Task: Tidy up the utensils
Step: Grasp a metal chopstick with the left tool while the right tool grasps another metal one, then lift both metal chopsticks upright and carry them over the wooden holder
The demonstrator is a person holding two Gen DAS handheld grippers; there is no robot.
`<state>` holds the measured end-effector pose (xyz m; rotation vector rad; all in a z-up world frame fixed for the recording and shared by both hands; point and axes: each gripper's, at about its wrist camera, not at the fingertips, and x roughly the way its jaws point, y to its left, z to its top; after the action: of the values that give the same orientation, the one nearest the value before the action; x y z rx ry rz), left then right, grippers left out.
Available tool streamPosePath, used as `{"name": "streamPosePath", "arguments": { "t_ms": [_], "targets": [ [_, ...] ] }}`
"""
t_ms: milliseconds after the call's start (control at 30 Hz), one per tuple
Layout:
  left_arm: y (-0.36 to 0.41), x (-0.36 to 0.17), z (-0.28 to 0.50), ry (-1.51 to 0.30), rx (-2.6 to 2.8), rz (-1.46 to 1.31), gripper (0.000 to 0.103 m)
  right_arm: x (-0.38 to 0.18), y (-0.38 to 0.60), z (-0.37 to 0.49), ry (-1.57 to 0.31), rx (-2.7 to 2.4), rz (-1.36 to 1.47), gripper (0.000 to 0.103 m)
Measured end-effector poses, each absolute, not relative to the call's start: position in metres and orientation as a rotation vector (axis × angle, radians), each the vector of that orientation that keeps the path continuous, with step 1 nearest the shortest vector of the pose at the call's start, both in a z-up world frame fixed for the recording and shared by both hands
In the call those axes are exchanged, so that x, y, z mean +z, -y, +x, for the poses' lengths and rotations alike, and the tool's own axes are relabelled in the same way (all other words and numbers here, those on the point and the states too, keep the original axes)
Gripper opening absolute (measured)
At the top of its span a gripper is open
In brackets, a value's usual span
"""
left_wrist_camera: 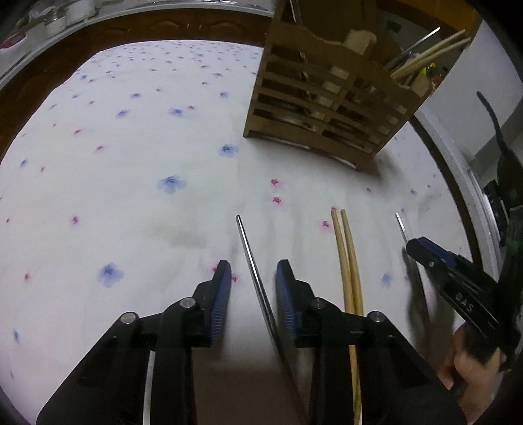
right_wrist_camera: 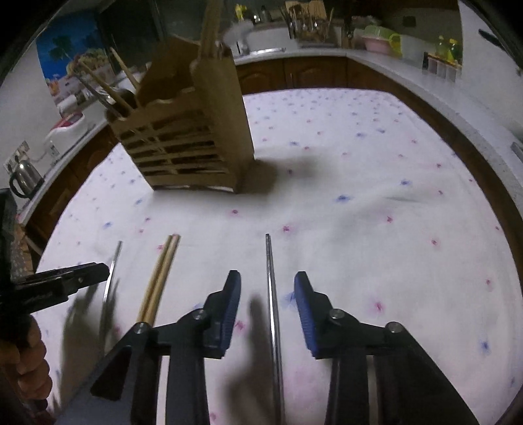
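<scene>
A wooden slatted utensil holder [left_wrist_camera: 327, 108] [right_wrist_camera: 189, 140] stands on the flowered tablecloth and holds chopsticks and metal utensils. A metal utensil handle [left_wrist_camera: 255, 278] lies on the cloth between the fingers of my open left gripper [left_wrist_camera: 253, 271], closer to its right finger. A pair of wooden chopsticks [left_wrist_camera: 348, 261] [right_wrist_camera: 160, 278] lies to its right. Another metal utensil handle [right_wrist_camera: 272, 300] lies between the fingers of my open right gripper [right_wrist_camera: 267, 282]. In the right wrist view my left gripper [right_wrist_camera: 75, 278] shows at the left over its metal handle [right_wrist_camera: 112, 271]. My right gripper [left_wrist_camera: 425, 251] shows in the left wrist view.
The tablecloth [right_wrist_camera: 376, 202] covers a table ringed by dark wooden cabinets and a pale counter [right_wrist_camera: 408, 75]. A kettle [right_wrist_camera: 24, 178] stands on the counter at left. Bowls, bottles and a utensil cup [right_wrist_camera: 305, 24] stand at the back.
</scene>
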<state>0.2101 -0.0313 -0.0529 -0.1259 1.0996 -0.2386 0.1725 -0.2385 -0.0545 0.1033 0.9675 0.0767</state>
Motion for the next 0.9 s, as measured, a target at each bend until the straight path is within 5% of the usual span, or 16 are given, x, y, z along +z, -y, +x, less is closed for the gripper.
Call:
{"name": "streamPosePath", "arguments": {
  "t_ms": [167, 333, 900],
  "targets": [
    [0.046, -0.055, 0.213, -1.049, -0.214, -0.011, 0.010, -0.060, 0.231, 0.181, -0.981, 0.064, 0.034, 0.021],
    [0.053, -0.055, 0.212, -1.026, -0.221, 0.034, 0.006, -0.060, 0.236, 0.180, -0.974, 0.063, 0.053, 0.005],
    [0.009, 0.019, 0.160, -0.866, -0.320, -0.153, 0.004, 0.009, 0.237, 0.124, -0.788, 0.159, 0.231, 0.005]
  ]
}}
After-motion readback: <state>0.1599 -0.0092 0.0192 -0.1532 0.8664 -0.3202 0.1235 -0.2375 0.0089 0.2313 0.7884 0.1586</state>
